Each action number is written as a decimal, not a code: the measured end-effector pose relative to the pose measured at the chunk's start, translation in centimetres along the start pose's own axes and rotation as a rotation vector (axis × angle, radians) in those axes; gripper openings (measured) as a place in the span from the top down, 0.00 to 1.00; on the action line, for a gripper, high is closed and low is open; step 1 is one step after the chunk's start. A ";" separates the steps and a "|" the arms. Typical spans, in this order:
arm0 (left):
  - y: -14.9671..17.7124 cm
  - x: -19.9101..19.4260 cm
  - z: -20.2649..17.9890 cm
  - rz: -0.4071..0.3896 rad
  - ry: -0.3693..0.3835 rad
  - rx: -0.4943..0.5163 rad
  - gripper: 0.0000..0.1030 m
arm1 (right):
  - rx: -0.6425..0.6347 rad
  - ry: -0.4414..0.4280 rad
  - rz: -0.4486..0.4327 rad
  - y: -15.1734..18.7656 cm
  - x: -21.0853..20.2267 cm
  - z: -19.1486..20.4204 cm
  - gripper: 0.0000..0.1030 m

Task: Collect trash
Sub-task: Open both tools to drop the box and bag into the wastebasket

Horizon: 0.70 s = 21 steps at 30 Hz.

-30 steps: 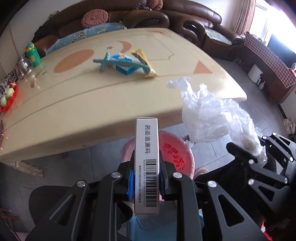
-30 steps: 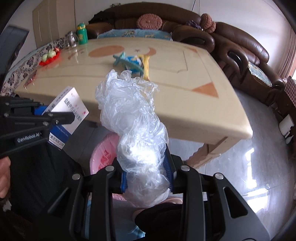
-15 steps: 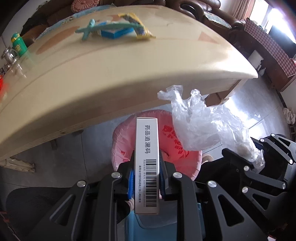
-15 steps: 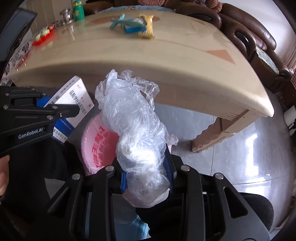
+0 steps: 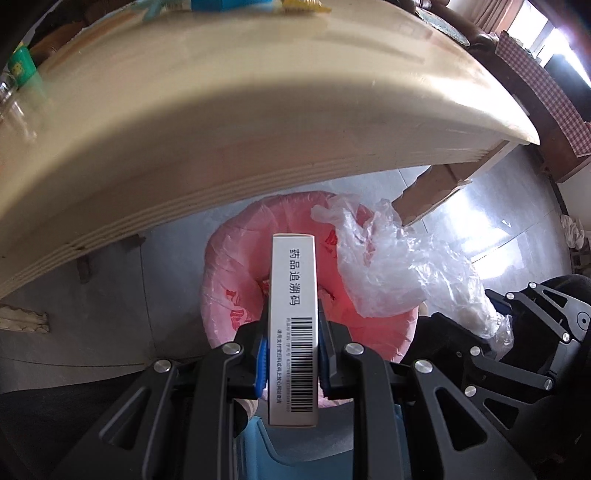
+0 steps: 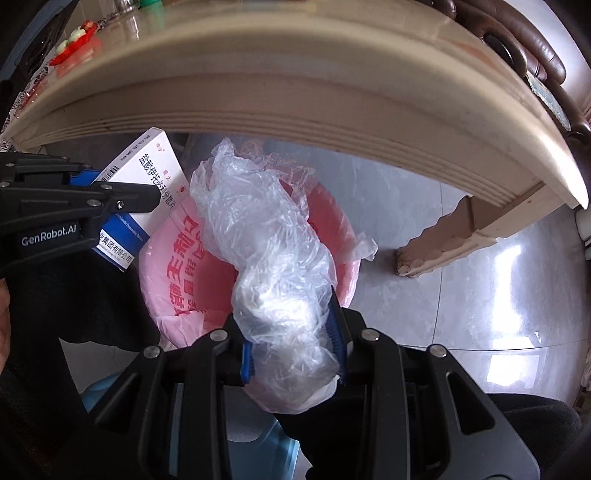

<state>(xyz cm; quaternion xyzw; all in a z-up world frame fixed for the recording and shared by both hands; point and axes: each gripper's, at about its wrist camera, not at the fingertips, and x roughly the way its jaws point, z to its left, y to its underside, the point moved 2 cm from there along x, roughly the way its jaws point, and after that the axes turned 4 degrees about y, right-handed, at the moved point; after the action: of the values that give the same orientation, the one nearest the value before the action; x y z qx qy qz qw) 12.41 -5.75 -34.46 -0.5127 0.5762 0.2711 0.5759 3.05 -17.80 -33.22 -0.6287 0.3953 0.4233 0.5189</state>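
My left gripper (image 5: 293, 354) is shut on a white medicine box (image 5: 293, 295) with a barcode, held upright over the bin. The bin (image 5: 229, 273) is lined with a pink bag and stands on the floor under the table edge. My right gripper (image 6: 293, 349) is shut on a crumpled clear plastic bag (image 6: 269, 236), which hangs above the bin (image 6: 166, 280). In the right wrist view the medicine box (image 6: 147, 173) and the left gripper (image 6: 110, 199) sit at the left, over the bin's rim. The plastic bag (image 5: 399, 266) shows beside the box in the left wrist view.
The cream table's edge (image 5: 258, 129) arches over both grippers, with a carved leg (image 6: 436, 243) to the right. Wrappers and a blue box (image 5: 229, 3) lie on the tabletop. A green bottle (image 5: 22, 70) stands far left. Grey tiled floor (image 6: 480, 295) spreads right. A blue stool (image 5: 314, 450) is below.
Both grippers have sunk from above the tabletop to below its edge. The bin has grown larger beneath them. The box and plastic bag stay gripped.
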 end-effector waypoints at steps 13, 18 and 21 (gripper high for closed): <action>-0.2 3.6 0.7 0.079 0.021 -0.023 0.80 | -0.017 -0.017 0.059 -0.1 3.1 0.3 0.68; 0.3 4.7 0.5 0.095 0.003 -0.009 0.73 | -0.015 -0.023 0.070 -0.3 3.3 0.4 0.68; 0.2 5.0 0.2 0.100 -0.007 -0.001 0.56 | -0.020 -0.022 0.080 -0.3 3.7 0.5 0.68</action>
<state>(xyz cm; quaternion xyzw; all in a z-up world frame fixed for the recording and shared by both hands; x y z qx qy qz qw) 13.29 -6.91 -39.29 -0.4826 0.5990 0.3016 0.5633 4.50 -17.51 -36.61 -0.6128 0.4101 0.4544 0.4998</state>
